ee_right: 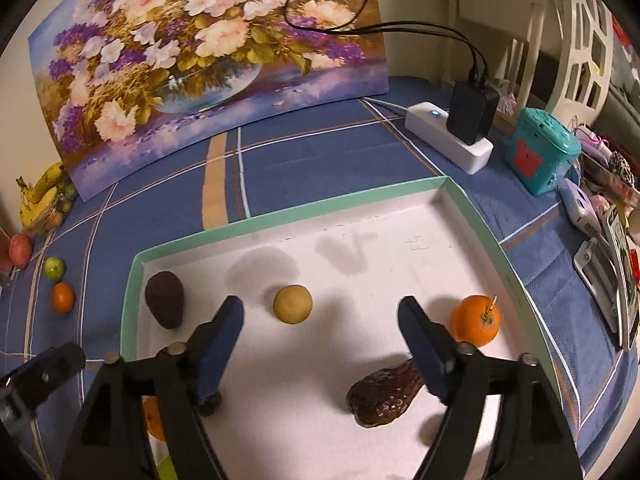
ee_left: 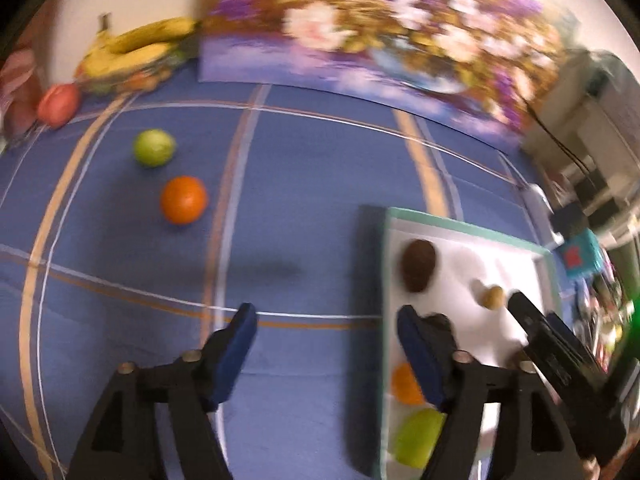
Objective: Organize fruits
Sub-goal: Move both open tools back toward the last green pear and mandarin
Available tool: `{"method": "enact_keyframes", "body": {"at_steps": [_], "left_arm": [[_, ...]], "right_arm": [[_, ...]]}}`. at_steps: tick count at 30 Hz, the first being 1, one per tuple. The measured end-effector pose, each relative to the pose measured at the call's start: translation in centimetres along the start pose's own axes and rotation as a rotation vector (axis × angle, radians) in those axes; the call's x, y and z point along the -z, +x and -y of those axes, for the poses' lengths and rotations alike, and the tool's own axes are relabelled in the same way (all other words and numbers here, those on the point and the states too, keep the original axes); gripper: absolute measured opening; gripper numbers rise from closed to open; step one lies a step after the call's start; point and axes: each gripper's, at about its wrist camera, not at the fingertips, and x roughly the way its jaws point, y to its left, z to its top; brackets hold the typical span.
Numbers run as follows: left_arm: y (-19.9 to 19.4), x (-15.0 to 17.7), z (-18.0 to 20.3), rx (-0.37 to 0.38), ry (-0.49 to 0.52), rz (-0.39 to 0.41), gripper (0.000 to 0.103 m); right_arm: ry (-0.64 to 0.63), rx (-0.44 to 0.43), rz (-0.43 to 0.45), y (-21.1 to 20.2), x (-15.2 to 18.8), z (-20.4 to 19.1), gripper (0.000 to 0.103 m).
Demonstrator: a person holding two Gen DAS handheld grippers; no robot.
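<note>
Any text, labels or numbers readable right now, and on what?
No text can be read.
White tray: faint marks on its floor, too faint to read.
Teal box: a red sticker, no legible words.
Packets at the table's right edge: print too small and blurred to read.

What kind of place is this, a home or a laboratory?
Most likely a home. A table under a blue checked cloth stands against a wall, with a flower painting, a power strip and household clutter at the side.
</note>
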Motion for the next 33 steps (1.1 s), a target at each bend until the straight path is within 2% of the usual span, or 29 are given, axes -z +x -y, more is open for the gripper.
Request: {"method": "enact_keyframes", "body": {"at_steps": [4,5,6,7,10,18,25,27,30,33], "left_arm": [[0.4,0.0,-1.9,-0.057,-0.064,0.02,0.101],[0.4,0.0,-2.2,-0.068,-0.07,0.025,0.103],[0.4,0.0,-2.6,-0.085,-0.078,0.034,0.103],[0.3,0.0,-2.9,-0.104,-0.08,0.042,0.103],[-0.3,-0.2,-3.9,-0.159,-0.093,0.075,0.103],[-1.5,-1.0,-6.9,-0.219,-0.148,0.133,0.103],[-3.2,-1.7,-9.3,-0.273,-0.147,0.187,0.103],[-4.0,-2.1,-10.2,-0.278,-0.147,0.215,0.103],[-5.0,-2.7,-11.5,-0.291,-0.153,0.254,0.103],[-5.3,-3.1,-12.7,-0.262,-0.163,0.247,0.103]], "right_arm": [[-0.052,0.007,-0.003,-0.1,0.2,-1.0,0.085],[-0.065,0.011,-0.005,-0.1,0.3,-1.3,0.092],[-0.072,0.009,-0.006,-0.2,0.3,-1.5,0.101],[-0.08,0.004,-0.001,-0.4,0.4,-1.7,0.102],[-0.089,0.0,0.017,-1.0,0.4,-2.3,0.102],[-0.127,-0.085,0.11,-2.9,0.5,-4.4,0.102],[-0.16,-0.166,0.111,-3.4,0.9,-6.9,0.102],[-0.171,-0.2,0.105,-3.6,1.0,-7.8,0.102],[-0.2,-0.198,0.11,-3.9,1.0,-9.2,0.102],[-0.233,-0.205,0.121,-4.0,1.0,-10.4,0.102]]}}
